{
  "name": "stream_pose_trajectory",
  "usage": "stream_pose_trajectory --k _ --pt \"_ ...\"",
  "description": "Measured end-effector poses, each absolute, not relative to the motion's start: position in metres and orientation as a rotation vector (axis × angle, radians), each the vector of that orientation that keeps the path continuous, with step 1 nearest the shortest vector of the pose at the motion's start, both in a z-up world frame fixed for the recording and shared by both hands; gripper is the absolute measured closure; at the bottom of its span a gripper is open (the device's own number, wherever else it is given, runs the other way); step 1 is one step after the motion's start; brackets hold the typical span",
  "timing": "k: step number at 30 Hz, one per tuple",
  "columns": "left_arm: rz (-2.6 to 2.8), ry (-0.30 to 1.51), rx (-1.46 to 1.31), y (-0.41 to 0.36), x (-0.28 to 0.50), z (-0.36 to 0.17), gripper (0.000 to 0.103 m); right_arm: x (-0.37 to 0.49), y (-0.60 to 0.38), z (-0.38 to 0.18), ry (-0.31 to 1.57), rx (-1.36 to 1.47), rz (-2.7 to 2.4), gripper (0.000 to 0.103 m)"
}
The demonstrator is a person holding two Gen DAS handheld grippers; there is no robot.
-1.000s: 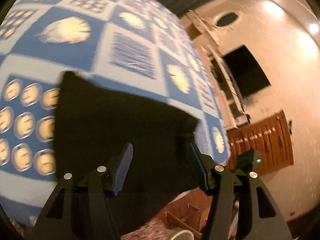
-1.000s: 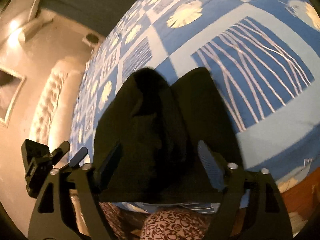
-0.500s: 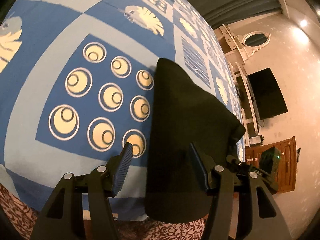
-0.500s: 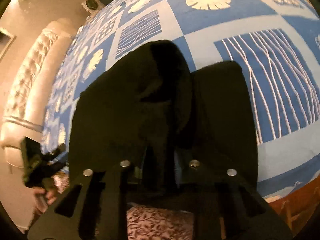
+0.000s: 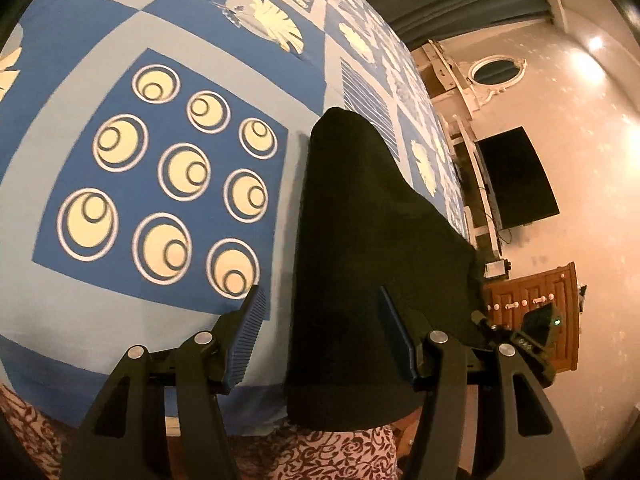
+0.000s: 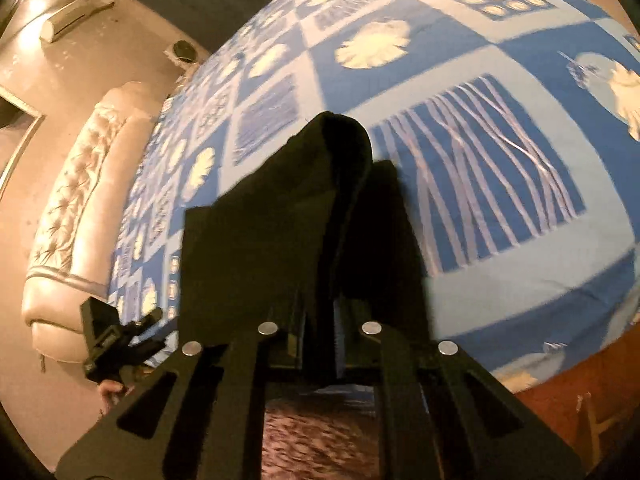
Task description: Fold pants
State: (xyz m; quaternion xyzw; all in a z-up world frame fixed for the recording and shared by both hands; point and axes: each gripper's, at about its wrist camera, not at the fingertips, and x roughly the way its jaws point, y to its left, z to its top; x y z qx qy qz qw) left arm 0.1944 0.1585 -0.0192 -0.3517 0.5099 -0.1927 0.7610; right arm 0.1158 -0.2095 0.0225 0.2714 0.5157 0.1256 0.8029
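Your left claw (image 5: 320,340) stands half-wide and holds nothing; the left long edge of the black pants (image 5: 360,248) runs up between its fingers, with the right pad (image 5: 394,340) over the cloth and the left pad (image 5: 250,336) over bare bedspread (image 5: 120,40). The pants lie near the bed's front edge, their near hem hanging over it. Bring this claw down onto that hem before you close, so you catch every layer and not the bedspread beneath.

Your right claw (image 6: 320,336) is pinched tight on a raised ridge of the pants (image 6: 280,232), which drapes away on both sides. Keep that pinch firm and wait to lift until the left side has its hold. Then, I judge, raise both ends level and carry them together, so the fold lands straight and unbunched.
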Motion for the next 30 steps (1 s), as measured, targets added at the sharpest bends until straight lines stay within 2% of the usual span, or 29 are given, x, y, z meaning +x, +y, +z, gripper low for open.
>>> stream_pose_trajectory --k 5,8,9,11,12,13,21,27,30 --pt "-0.423 1.124 -0.771 0.151 0.195 -0.028 0.045 0.119 -0.215 -0.014 1.147 0.618 0.238 0.092" --pt "-0.422 1.132 -0.798 0.153 0.193 -0.032 0.045 0.119 -0.222 -0.022 1.149 0.677 0.261 0.088" --pt "-0.426 1.131 -0.814 0.155 0.191 -0.033 0.045 0.119 -0.225 -0.022 1.145 0.698 0.275 0.084" --pt "-0.447 1.123 -0.851 0.161 0.189 -0.034 0.045 0.113 -0.237 -0.017 1.115 0.739 0.277 0.067" --pt "-0.462 1.116 -0.864 0.162 0.188 -0.034 0.045 0.11 -0.244 -0.014 1.098 0.75 0.265 0.043" --pt "-0.48 1.109 -0.874 0.164 0.187 -0.034 0.045 0.106 -0.252 -0.012 1.082 0.761 0.255 0.035" --pt "-0.59 1.156 -0.918 0.149 0.184 -0.051 0.045 0.098 -0.262 -0.049 1.096 0.917 0.362 0.035" --pt "-0.609 1.145 -1.047 0.153 0.181 -0.068 0.045 0.097 -0.249 -0.065 1.083 0.987 0.467 0.025" --pt "-0.623 1.124 -1.103 0.153 0.182 -0.071 0.042 0.097 -0.246 -0.067 1.07 0.979 0.48 0.025"
